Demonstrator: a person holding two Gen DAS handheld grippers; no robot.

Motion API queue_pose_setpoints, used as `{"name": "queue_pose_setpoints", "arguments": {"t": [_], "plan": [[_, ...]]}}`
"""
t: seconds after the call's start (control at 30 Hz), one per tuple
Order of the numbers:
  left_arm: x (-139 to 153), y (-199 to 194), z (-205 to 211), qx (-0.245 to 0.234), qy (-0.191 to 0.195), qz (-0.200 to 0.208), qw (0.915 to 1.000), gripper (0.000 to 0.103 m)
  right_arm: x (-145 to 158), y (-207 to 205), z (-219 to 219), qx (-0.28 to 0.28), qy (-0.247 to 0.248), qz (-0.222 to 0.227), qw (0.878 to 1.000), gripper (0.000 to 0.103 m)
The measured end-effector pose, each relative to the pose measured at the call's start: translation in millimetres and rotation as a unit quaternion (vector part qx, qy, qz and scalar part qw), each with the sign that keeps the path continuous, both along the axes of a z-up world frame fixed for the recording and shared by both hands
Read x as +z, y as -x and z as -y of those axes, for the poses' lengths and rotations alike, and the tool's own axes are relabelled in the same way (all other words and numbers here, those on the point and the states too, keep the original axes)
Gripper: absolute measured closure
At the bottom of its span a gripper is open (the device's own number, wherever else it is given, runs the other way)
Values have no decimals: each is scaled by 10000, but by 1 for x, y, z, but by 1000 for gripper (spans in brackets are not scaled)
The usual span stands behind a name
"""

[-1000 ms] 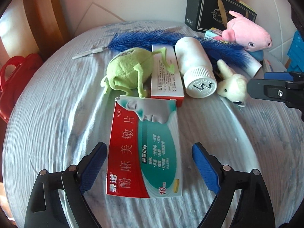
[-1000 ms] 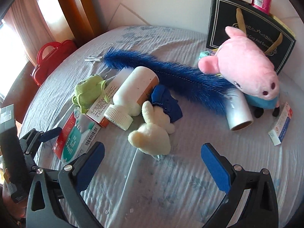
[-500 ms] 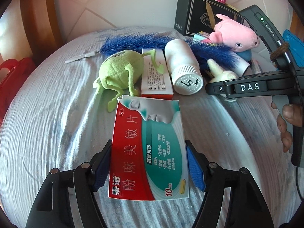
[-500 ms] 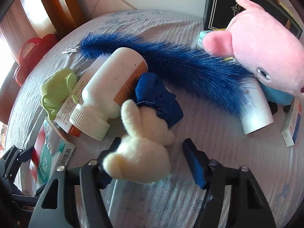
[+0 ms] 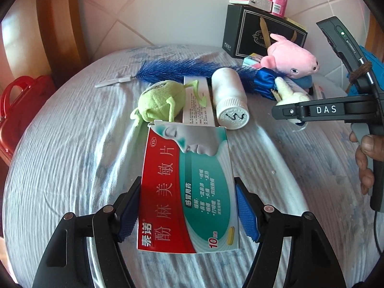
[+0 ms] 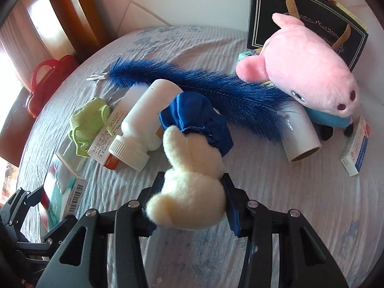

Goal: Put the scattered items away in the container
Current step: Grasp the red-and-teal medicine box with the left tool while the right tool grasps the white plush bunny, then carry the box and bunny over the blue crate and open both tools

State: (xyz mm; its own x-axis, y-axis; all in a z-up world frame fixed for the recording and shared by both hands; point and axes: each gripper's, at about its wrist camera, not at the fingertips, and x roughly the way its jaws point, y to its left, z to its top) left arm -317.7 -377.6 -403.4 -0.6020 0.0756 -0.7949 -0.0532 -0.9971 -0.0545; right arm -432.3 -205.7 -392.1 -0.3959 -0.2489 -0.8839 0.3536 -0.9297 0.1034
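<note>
My left gripper (image 5: 187, 210) is shut on a red and green medicine box (image 5: 187, 189), its pads pressed on both long sides, above the blue-grey cloth. My right gripper (image 6: 192, 202) is shut on a cream plush rabbit (image 6: 189, 192) in a blue satin dress (image 6: 196, 117); the rabbit also shows in the left wrist view (image 5: 288, 94). The black gift bag (image 6: 304, 21) stands at the back right against the wall. The left gripper and its box (image 6: 60, 196) show at the lower left of the right wrist view.
On the cloth lie a green plush (image 5: 160, 100), a white and orange box (image 5: 196, 103), a white bottle (image 6: 144, 124), a blue feather duster (image 6: 204, 88), a pink pig plush (image 6: 309, 72), a white tube (image 6: 300, 132) and a small box (image 6: 355, 148). A red case (image 5: 16, 110) sits at left.
Both grippers closed from open: the left onto the medicine box, the right onto the rabbit after moving in on it. The rabbit now sits between the right pads.
</note>
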Motion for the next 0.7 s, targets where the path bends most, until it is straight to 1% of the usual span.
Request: {"name": "queue_pose_setpoints", "arguments": {"t": [0.13,0.3,0.53,0.7], "plan": [[10,-6,-7,-48,90,-52,9999,32,21,-11,-7,59,47,-136,9999,58],[34,-14,-18,-108,156,-153,9997,32,53,-27,-25,22,176,-296,9994,58],[82,-31,-42,-273,318,-396,9983,32,104,-53,-52,-1,368,-506,9980,58],[119,-41,-47,-222,386,-541,9975,32,146,-76,-73,-25,487,-702,9963,58]]}}
